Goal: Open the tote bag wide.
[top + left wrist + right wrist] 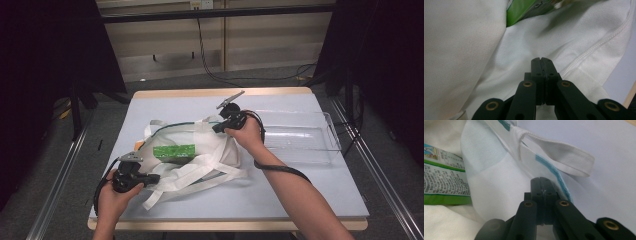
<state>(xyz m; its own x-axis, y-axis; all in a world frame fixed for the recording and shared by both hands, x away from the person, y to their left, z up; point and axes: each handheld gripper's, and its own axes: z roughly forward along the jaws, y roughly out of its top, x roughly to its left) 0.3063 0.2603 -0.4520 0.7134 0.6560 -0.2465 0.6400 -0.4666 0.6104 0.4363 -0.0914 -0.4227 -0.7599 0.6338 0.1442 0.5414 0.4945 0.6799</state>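
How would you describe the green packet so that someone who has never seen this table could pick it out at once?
Start at the pale blue table and find the white cloth bag lying near its middle. The green packet shows at the bag's opening, on the left. It is the one bright green, printed thing among white fabric and straps.

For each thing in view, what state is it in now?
White bag: lying flat on the table, mouth held open.
Green packet: lying inside the bag mouth.
Clear tray: empty, beside the bag.
Left tool: shut at the bag's cloth.
Right tool: shut at the bag's edge.
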